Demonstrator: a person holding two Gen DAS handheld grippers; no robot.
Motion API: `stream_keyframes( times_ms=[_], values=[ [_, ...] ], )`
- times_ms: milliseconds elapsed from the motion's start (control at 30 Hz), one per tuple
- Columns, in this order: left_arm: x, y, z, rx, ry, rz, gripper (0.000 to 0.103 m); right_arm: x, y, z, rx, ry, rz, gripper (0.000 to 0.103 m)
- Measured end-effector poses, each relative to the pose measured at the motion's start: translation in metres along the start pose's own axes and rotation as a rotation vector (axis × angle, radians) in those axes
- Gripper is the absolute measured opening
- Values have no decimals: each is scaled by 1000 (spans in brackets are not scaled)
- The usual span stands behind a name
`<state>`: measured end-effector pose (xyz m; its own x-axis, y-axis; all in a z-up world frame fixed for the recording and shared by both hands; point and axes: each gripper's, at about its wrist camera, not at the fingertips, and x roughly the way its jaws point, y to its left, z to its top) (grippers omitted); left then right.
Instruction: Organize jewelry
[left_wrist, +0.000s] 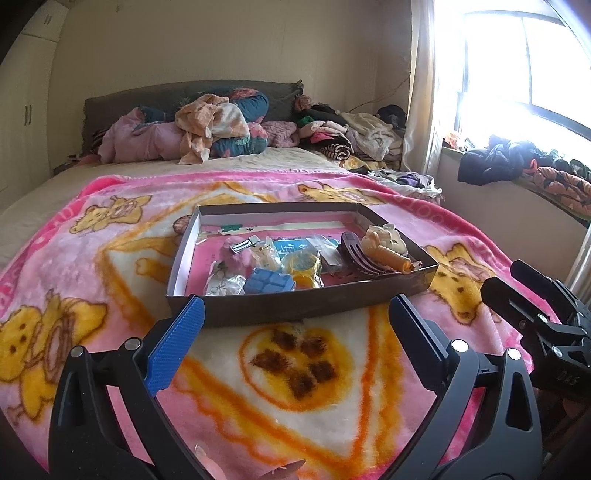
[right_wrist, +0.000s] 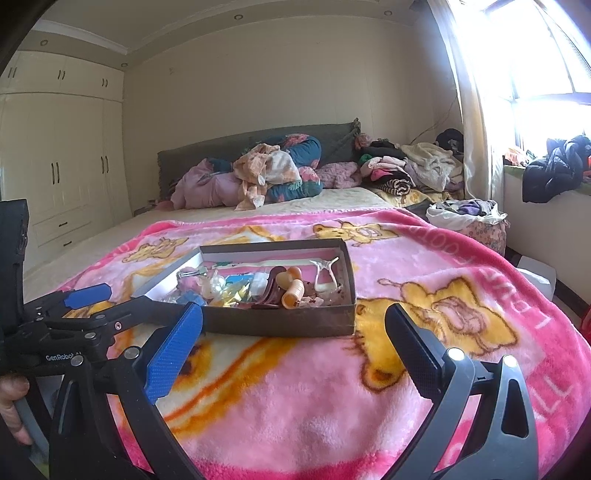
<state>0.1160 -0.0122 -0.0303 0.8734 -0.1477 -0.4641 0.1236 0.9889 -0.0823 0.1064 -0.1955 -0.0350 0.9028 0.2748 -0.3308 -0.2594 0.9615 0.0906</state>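
Note:
A shallow dark cardboard box (left_wrist: 295, 306) lies on a pink cartoon blanket (left_wrist: 74, 266). It holds a blue square block (left_wrist: 269, 282), a yellow ring (left_wrist: 301, 264), a dark claw clip (left_wrist: 360, 258), a cream and orange hair clip (left_wrist: 386, 245) and small plastic bags. My left gripper (left_wrist: 295, 314) stands open just in front of the box's near wall, nothing between its fingers. My right gripper (right_wrist: 293, 321) is open too, before the same box (right_wrist: 280, 325), and empty. The left gripper (right_wrist: 86, 295) shows at the left of the right wrist view.
Piled clothes and pillows (left_wrist: 207, 125) lie at the bed's head. More clothes (left_wrist: 517, 162) sit on the window ledge to the right. A wardrobe (right_wrist: 55, 166) stands at the left wall. A bag of laundry (right_wrist: 469, 218) sits beside the bed.

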Motion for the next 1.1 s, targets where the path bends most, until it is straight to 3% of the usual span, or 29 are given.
stream_keyframes(
  times_ms=[1100],
  values=[
    [1, 5, 1, -6, -5, 28, 91, 1, 4, 2, 0, -5, 6, 97]
  ],
)
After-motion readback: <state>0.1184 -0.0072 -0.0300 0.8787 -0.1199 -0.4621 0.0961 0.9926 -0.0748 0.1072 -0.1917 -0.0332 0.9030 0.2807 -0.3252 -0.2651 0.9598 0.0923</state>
